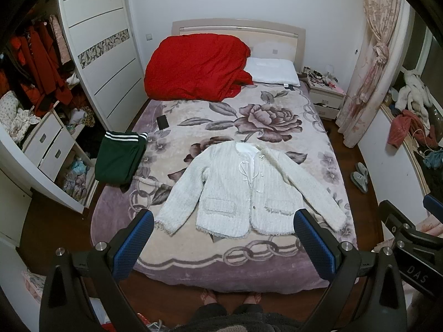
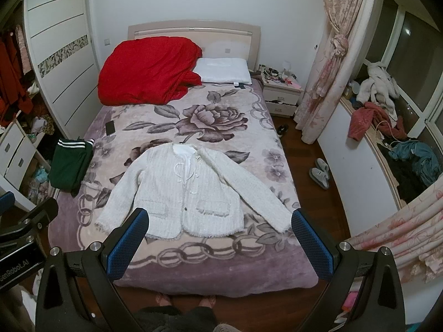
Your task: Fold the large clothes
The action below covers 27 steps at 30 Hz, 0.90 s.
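- White knitted jacket lies flat, sleeves spread, on the floral bed, near its foot.
- Left gripper hovers above the bed's foot, released, jaws wide.
- Right gripper hovers alongside, likewise released, holding nothing.

"DAS" on the right hand-held gripper body, "eenRobot.AI", cut off, on the left hand-held gripper body
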Each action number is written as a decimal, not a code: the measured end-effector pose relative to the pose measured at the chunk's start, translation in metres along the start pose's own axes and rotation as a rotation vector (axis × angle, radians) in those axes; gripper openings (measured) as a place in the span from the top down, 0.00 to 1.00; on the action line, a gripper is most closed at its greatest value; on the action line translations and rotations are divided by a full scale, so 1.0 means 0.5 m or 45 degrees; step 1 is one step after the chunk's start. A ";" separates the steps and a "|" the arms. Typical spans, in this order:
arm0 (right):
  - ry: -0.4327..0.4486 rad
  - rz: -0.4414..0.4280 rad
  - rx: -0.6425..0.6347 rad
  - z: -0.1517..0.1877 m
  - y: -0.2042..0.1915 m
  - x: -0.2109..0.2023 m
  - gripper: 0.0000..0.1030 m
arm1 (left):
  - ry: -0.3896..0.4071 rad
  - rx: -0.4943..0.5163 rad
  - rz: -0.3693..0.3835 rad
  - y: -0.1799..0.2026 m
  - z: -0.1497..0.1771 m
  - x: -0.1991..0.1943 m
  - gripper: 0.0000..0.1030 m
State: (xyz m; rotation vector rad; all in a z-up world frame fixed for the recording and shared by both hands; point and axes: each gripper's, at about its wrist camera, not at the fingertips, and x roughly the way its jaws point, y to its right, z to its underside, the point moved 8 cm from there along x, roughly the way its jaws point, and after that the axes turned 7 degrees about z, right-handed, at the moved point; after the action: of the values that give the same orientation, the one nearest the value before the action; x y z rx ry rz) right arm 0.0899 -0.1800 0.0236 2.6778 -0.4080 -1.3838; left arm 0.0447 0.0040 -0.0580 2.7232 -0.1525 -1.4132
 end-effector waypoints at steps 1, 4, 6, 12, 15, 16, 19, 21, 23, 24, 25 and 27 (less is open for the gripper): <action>0.001 0.001 0.000 0.001 0.000 0.001 0.00 | 0.000 0.000 0.001 0.000 0.000 0.000 0.00; 0.000 0.000 0.000 0.002 0.001 0.001 0.00 | 0.001 0.000 0.000 0.001 0.000 0.000 0.00; 0.002 0.001 -0.001 0.001 0.001 -0.001 0.00 | 0.000 0.001 0.002 0.000 -0.001 0.000 0.00; 0.005 0.002 -0.003 -0.011 -0.004 -0.010 0.00 | 0.001 0.000 0.000 0.001 -0.001 -0.001 0.00; 0.009 0.000 -0.002 -0.011 -0.004 -0.011 0.00 | 0.004 0.000 -0.001 0.001 -0.001 -0.002 0.00; 0.008 0.000 -0.003 -0.008 -0.003 -0.009 0.00 | 0.005 0.001 -0.001 0.001 -0.002 -0.002 0.00; 0.009 0.000 -0.003 -0.014 -0.003 -0.011 0.00 | 0.007 0.000 -0.001 0.000 -0.006 -0.003 0.00; 0.011 0.001 -0.003 -0.011 -0.003 -0.010 0.00 | 0.009 0.000 -0.002 -0.002 -0.014 -0.003 0.00; 0.015 0.000 -0.007 -0.047 -0.011 -0.035 0.00 | 0.012 -0.005 -0.001 -0.004 -0.022 -0.001 0.00; 0.016 -0.001 -0.008 -0.065 -0.014 -0.044 0.00 | 0.014 -0.005 -0.002 -0.005 -0.029 -0.004 0.00; 0.016 0.000 -0.007 -0.074 -0.016 -0.048 0.00 | 0.014 -0.003 -0.002 -0.006 -0.031 -0.007 0.00; 0.017 0.002 -0.009 -0.063 -0.014 -0.044 0.00 | 0.017 -0.003 0.001 -0.008 -0.037 -0.012 0.00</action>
State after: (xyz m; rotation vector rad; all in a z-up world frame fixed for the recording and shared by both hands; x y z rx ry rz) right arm 0.1048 -0.1680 0.0577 2.6789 -0.4036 -1.3639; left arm 0.0567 0.0091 -0.0431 2.7302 -0.1506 -1.3935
